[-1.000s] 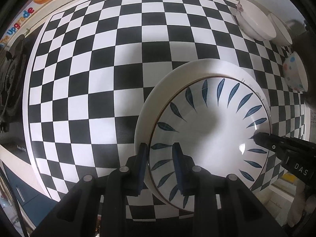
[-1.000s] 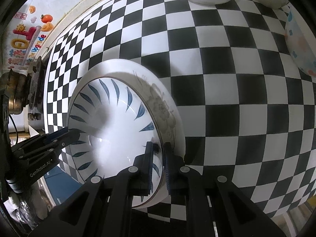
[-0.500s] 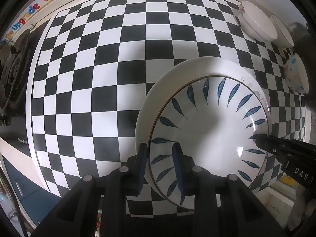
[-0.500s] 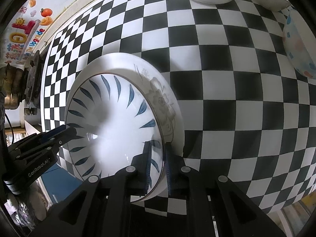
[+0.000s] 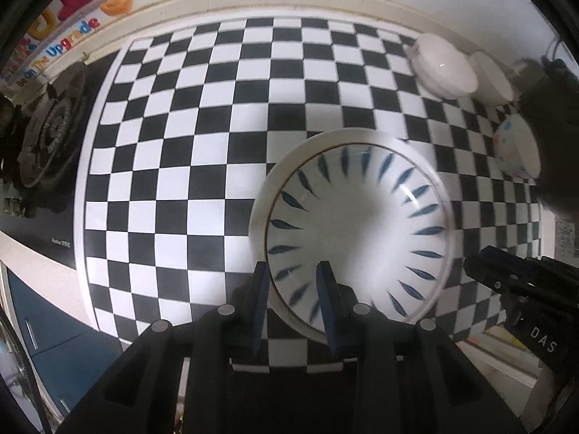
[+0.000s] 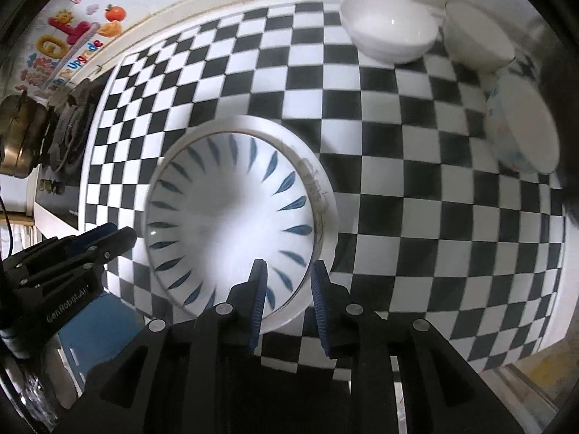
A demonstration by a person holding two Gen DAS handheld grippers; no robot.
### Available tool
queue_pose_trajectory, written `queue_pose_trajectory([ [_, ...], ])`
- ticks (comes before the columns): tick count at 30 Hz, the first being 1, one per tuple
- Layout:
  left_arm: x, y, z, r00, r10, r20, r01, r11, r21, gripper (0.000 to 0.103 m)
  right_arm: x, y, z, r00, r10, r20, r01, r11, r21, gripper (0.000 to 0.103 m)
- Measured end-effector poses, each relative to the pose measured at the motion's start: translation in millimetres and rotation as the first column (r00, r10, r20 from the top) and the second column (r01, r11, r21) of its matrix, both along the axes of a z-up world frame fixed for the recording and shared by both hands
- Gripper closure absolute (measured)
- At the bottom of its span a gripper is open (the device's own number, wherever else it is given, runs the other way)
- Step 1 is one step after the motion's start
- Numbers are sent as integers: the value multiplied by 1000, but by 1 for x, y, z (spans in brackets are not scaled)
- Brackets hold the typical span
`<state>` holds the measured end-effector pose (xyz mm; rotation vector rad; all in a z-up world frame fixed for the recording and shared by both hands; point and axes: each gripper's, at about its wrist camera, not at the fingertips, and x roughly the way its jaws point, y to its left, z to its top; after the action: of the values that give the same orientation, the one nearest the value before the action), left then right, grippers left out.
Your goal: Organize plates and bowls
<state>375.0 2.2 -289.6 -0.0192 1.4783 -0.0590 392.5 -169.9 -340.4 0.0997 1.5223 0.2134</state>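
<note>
1. Though its blue pads frame the near rim of the leaf-patterned bowl (image 5: 358, 231), the left claw (image 5: 293, 267) is released, and neither pad touches the rim.
2. The right claw (image 6: 288, 266) is loose as well. Its jaws have just been opening, and the bowl's opposite rim shows in the gap, clear of both pads.
3. Below and between the two claws, the bowl sits nested in a white plate (image 5: 260, 209), which lies flat on the chequered counter (image 5: 181, 144).
4. Well beyond the right claw, two white bowls (image 6: 391, 32) stand side by side at the back edge, with a spotted bowl (image 6: 521, 126) nearer, off to the claw's right.
5. Far to the left claw's left lies a gas burner (image 5: 50, 137).
</note>
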Motion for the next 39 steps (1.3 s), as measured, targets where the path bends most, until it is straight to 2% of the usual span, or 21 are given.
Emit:
queue_pose_trajectory([
  [11, -39, -12, 60, 993, 46, 110, -46, 999, -5, 78, -36, -7, 76, 993, 44, 111, -45, 999, 6, 76],
  [17, -58, -20, 81, 986, 75, 150, -75, 997, -1, 78, -54, -12, 101, 988, 73, 136, -79, 996, 40, 76],
  [23, -67, -25, 90, 983, 82, 166, -79, 997, -23, 77, -67, -12, 118, 979, 111, 171, -122, 991, 58, 76],
  [24, -65, -26, 91, 983, 78, 169, -74, 997, -32, 73, -67, -12, 118, 979, 111, 171, -123, 991, 61, 74],
  [25, -64, -26, 91, 982, 80, 172, -75, 996, -39, 71, -66, -13, 118, 980, 106, 170, -119, 991, 69, 63],
  [27, -54, -27, 90, 981, 71, 178, -60, 996, -63, 71, -61, -16, 116, 982, 87, 168, -104, 990, 92, 49],
  [30, -29, -30, 86, 981, 51, 185, -34, 995, -93, 71, -47, -26, 112, 981, 45, 187, -67, 991, 112, 40],
  [33, 8, -36, 81, 981, 20, 192, 5, 992, -127, 71, -24, -43, 103, 978, -41, 205, 14, 991, 131, 39],
  [35, 35, -42, 78, 982, -9, 190, 38, 989, -145, 71, -5, -61, 93, 972, -128, 196, 104, 986, 129, 38],
  [39, 91, -56, 61, 983, -70, 169, 100, 979, -178, 71, 29, -93, 69, 945, -287, 157, 261, 951, 168, 38],
])
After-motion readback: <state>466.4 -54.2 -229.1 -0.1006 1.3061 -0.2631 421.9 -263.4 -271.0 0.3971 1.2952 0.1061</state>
